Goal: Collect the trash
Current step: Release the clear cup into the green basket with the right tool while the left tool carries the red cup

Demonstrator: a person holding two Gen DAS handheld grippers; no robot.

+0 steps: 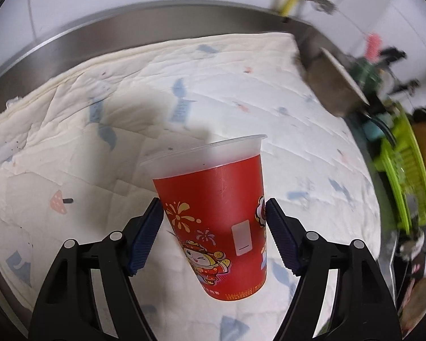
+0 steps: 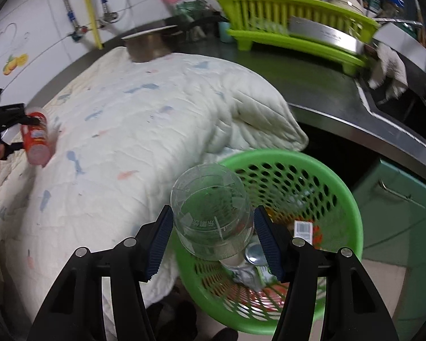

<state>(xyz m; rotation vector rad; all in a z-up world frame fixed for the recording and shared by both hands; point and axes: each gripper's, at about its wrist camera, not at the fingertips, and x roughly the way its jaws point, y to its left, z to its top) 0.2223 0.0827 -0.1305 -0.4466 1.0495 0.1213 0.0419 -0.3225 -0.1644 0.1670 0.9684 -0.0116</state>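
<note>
My left gripper [image 1: 214,209] is shut on a red paper cup [image 1: 215,199] with a cartoon print and a frosted rim, held above the white quilted cloth [image 1: 99,113]. The same cup [image 2: 37,136] shows at the far left of the right wrist view. My right gripper [image 2: 213,220] is shut on a clear plastic cup [image 2: 210,213], held over the near rim of a green perforated basket [image 2: 326,176]. The basket holds several pieces of trash, among them a can [image 2: 254,254] and a small box with a barcode [image 2: 303,228].
A metal pot [image 2: 147,45] stands at the cloth's far edge. A lime-green dish rack [image 2: 292,25] with dishes sits on the steel counter [image 2: 326,91]. A sink with a white rag [image 2: 389,68] is at right. Green cabinet doors [image 2: 397,213] are below the counter.
</note>
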